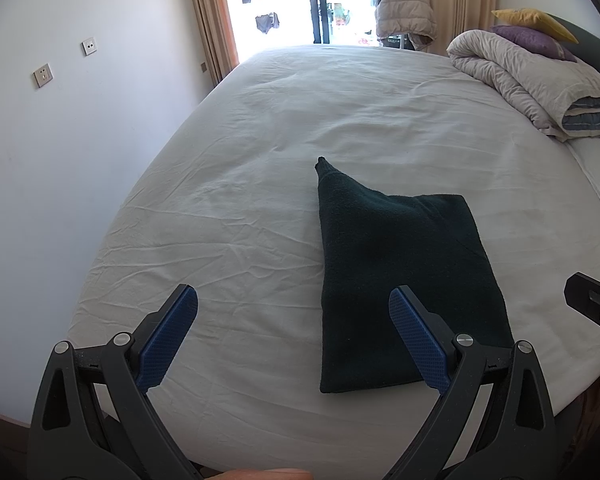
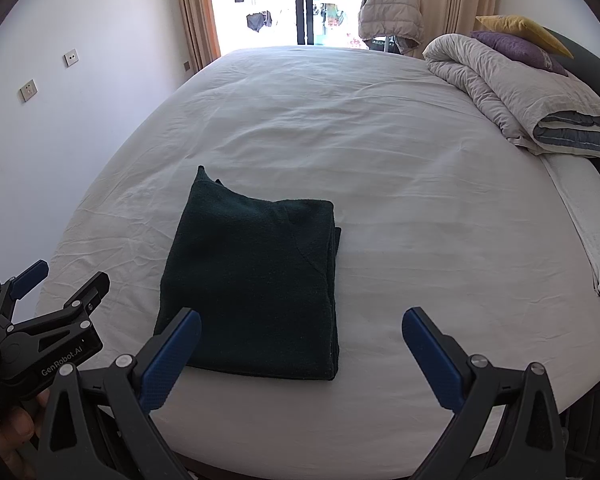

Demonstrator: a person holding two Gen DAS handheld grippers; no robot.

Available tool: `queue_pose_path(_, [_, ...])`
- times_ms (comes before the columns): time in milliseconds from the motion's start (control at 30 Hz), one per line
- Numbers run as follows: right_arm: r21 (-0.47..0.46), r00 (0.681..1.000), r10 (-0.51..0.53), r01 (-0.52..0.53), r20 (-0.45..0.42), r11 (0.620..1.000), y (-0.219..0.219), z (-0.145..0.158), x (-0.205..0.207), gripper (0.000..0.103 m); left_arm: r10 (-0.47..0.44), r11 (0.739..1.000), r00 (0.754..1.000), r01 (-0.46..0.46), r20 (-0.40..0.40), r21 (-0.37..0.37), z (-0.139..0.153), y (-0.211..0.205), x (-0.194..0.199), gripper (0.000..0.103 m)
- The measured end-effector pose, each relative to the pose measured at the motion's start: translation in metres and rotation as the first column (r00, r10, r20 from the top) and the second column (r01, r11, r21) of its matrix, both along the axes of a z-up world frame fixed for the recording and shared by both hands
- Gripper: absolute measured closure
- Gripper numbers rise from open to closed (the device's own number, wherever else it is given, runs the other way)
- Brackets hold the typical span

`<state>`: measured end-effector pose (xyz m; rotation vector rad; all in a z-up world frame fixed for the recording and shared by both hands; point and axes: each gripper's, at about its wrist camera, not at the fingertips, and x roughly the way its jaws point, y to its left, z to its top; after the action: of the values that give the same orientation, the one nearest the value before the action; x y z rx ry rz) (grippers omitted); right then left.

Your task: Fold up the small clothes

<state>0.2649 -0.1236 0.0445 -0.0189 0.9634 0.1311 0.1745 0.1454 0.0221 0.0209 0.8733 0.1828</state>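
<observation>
Our left gripper (image 1: 293,308) & right gripper (image 2: 301,330) both spread, empty. Dark cloth (image 2: 252,280) lies btwn them, long axis 12–6, each about equally near.

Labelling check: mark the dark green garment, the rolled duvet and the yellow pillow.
dark green garment (image 2: 252,280), right wrist view, middle of the folded top layer.
rolled duvet (image 2: 512,84), right wrist view, pale outer cover.
yellow pillow (image 1: 534,20), left wrist view, its upper face.
</observation>
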Motion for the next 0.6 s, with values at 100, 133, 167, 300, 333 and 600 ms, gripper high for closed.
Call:
queue_pose_path(100, [-0.001,1.000,-0.001,0.001,0.001,1.000,0.0002,-0.0002,-0.0001,0.000,0.000,1.000,1.000,0.000,0.000,0.000,-0.0001,-0.0002,-0.0001,0.005])
queue_pose_path(133, [-0.001,1.000,0.000,0.000,0.000,1.000,0.0002,-0.0001,0.0000,0.000,0.000,1.000,1.000,0.000,0.000,-0.001,-0.0001,0.0001,0.0000,0.005])
queue_pose_path(167, [-0.001,1.000,0.000,0.000,0.000,1.000,0.0003,-0.0002,-0.0001,0.000,-0.001,1.000,1.000,0.001,0.000,-0.002,-0.0001,0.0003,0.0002,0.005])
queue_pose_path(300, [0.000,1.000,0.000,0.000,0.001,1.000,0.0004,-0.0002,-0.0002,0.000,0.001,1.000,1.000,-0.001,0.001,-0.001,-0.0001,0.0003,-0.0001,0.005])
queue_pose_path(333, [-0.001,1.000,0.001,-0.001,0.000,1.000,0.0002,-0.0008,-0.0001,0.000,0.001,1.000,1.000,-0.001,0.001,-0.001,-0.0003,-0.0005,-0.0006,0.005])
queue_pose_path(600, [-0.001,1.000,0.001,-0.001,-0.001,1.000,0.0005,-0.0013,-0.0005,0.000,0.002,1.000,1.000,-0.002,0.001,0.000,-0.0003,-0.0003,-0.0006,0.005])
